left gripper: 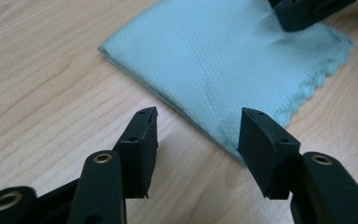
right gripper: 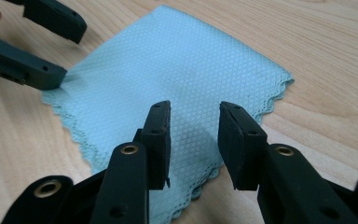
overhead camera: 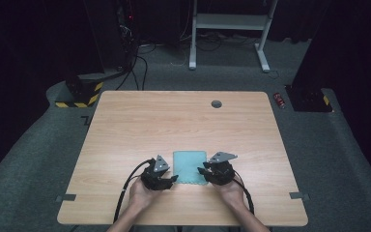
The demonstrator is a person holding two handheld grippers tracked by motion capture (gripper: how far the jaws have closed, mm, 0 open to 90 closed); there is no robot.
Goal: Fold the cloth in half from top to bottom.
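From above, my hands cover the backs of both grippers, and my forearms are cut off at the near edge of the table (overhead camera: 125,121). I cannot count the cloth's layers, though its folded edge looks doubled in my left gripper view.

One cloth (overhead camera: 190,166), pale blue-green and folded into a rectangle, lies flat on the table, near its front edge, between my two grippers.

My left gripper (overhead camera: 172,179) sits just left of the cloth, at its near left corner. Its jaws are wide apart and grip nothing; in its own view the left gripper (left gripper: 198,133) straddles the cloth's (left gripper: 223,65) folded edge, one jaw over bare wood, the other over fabric. Whether the pads touch it I cannot tell.

My right gripper (overhead camera: 203,171) is at the cloth's right edge, near the scalloped near corner. Its jaws are parted more narrowly and hold nothing; the right gripper (right gripper: 194,135) hangs over the cloth (right gripper: 168,70).

Two grippers, one cloth, one table.
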